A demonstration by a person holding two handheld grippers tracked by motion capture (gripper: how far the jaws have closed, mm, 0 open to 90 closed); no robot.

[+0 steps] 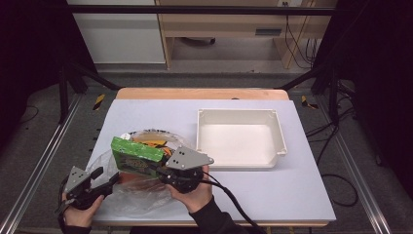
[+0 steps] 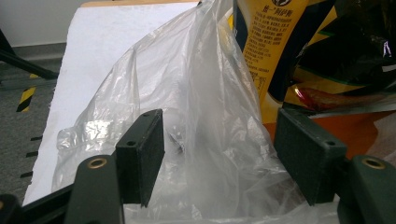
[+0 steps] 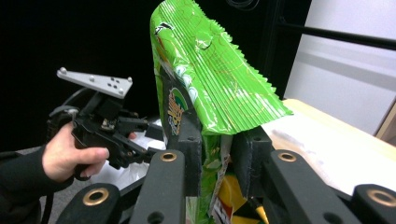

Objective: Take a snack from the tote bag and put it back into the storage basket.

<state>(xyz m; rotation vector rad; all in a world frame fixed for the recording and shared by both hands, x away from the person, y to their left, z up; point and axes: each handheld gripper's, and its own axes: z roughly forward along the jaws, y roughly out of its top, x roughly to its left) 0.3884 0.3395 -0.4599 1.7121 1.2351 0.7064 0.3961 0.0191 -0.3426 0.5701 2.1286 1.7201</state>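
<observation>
A green snack bag (image 1: pixel 136 155) is lifted above a clear plastic bag (image 1: pixel 131 192) at the table's front left. My right gripper (image 1: pixel 159 170) is shut on the green bag's lower edge (image 3: pixel 219 88), with the crimped top standing up past the jaws (image 3: pixel 217 135). My left gripper (image 1: pixel 108 176) is open at the plastic bag's left side. Thin film (image 2: pixel 210 93) lies between its wide-apart jaws (image 2: pixel 222 123) without being pinched. A yellow packet (image 2: pixel 266 42) and dark packets sit inside the plastic bag.
A white tray (image 1: pixel 238 113) stands to the right of the bag, at the table's middle right. The table's front edge runs just under both hands. The hand on the left gripper (image 3: pixel 70 158) is close beside the green bag.
</observation>
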